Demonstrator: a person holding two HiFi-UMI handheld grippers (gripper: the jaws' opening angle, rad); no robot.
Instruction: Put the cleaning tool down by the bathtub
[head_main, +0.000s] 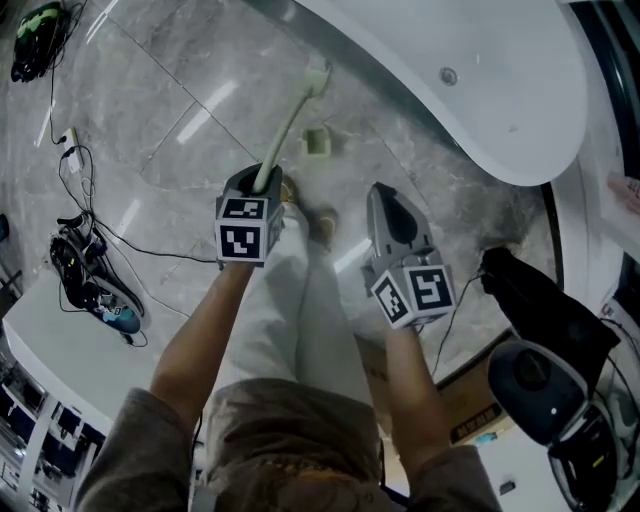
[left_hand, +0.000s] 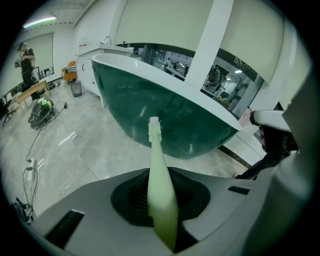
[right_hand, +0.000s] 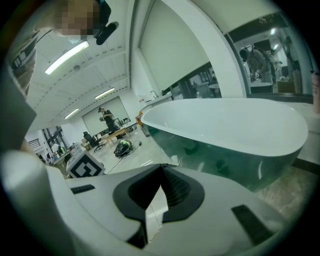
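My left gripper is shut on the thick end of a pale green long-handled brush. The brush points out over the marble floor, its small bristle head toward the white bathtub. In the left gripper view the brush handle runs out between the dark pads, its head in front of the tub's green-tinted side. My right gripper hovers beside the left one, shut, with nothing in it. In the right gripper view it faces the tub.
A small pale green object lies on the floor by the tub. Cables and a power strip trail at the left, with dark gear beside them. Black equipment and a cardboard box stand at the right. My feet are below the grippers.
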